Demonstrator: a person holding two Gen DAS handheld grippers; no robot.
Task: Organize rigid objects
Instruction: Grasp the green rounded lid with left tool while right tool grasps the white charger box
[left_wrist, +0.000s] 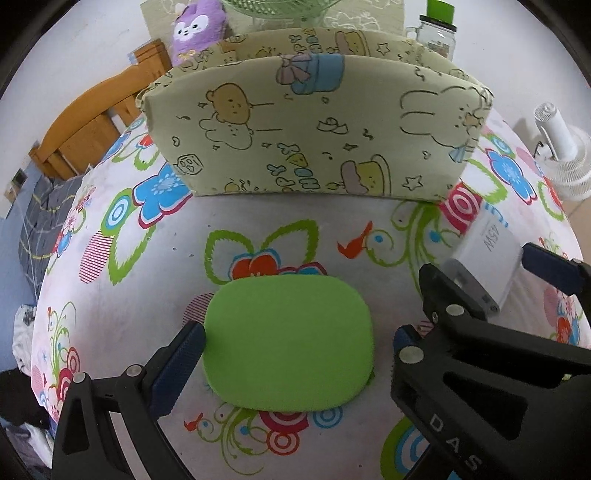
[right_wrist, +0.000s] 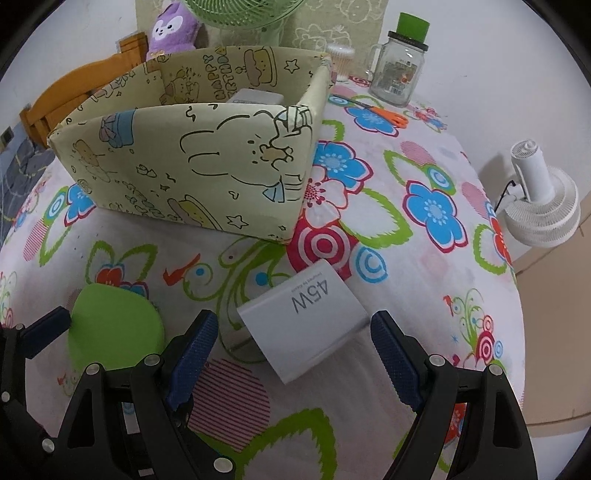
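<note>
A flat green rounded pad (left_wrist: 288, 343) lies on the flowered tablecloth. My left gripper (left_wrist: 299, 339) is open around it, its left finger touching the pad's left edge; the pad also shows in the right wrist view (right_wrist: 114, 332). A white 45W charger (right_wrist: 306, 317) lies to its right, between the open fingers of my right gripper (right_wrist: 295, 332), not gripped; it also shows in the left wrist view (left_wrist: 487, 251). Behind both stands a pale yellow cartoon-print storage box (right_wrist: 192, 166), also in the left wrist view (left_wrist: 310, 125), with a white object (right_wrist: 255, 98) inside.
A glass jar with a green lid (right_wrist: 399, 62), orange scissors (right_wrist: 384, 112) and a cotton swab holder (right_wrist: 340, 61) sit at the back right. A white fan (right_wrist: 539, 199) stands off the table's right edge. A purple plush (right_wrist: 173, 29), green fan (right_wrist: 243, 14) and wooden chair (left_wrist: 96, 114) are behind.
</note>
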